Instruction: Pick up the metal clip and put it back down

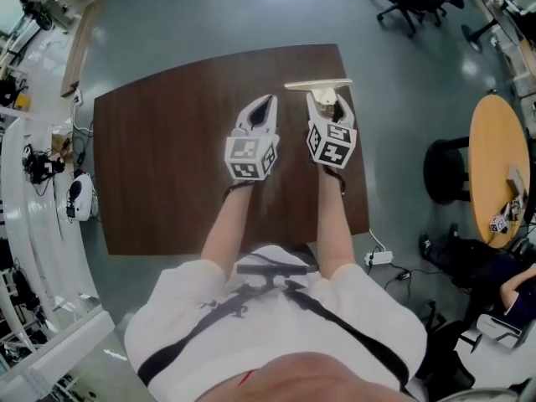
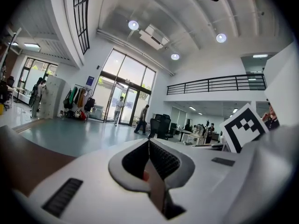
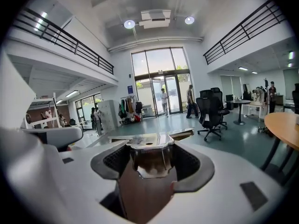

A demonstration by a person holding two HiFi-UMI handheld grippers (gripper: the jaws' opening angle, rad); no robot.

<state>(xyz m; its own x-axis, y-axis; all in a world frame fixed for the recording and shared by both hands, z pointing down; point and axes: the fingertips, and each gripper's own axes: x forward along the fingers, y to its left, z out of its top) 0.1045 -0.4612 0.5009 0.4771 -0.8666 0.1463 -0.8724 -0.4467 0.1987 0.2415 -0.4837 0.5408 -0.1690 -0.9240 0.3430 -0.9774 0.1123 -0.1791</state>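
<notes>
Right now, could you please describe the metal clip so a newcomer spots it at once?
Find the brown table, then the right gripper near its far edge. The metal clip is held between its jaws: shiny, mirror-like silver against white plastic.

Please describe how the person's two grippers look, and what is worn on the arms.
The left gripper and the right gripper have white shells that taper to fingers lined with dark ribbed pads. Each carries a cube of black-and-white square markers. The person wears a white short-sleeved shirt crossed by black straps; the forearms are uncovered.
</notes>
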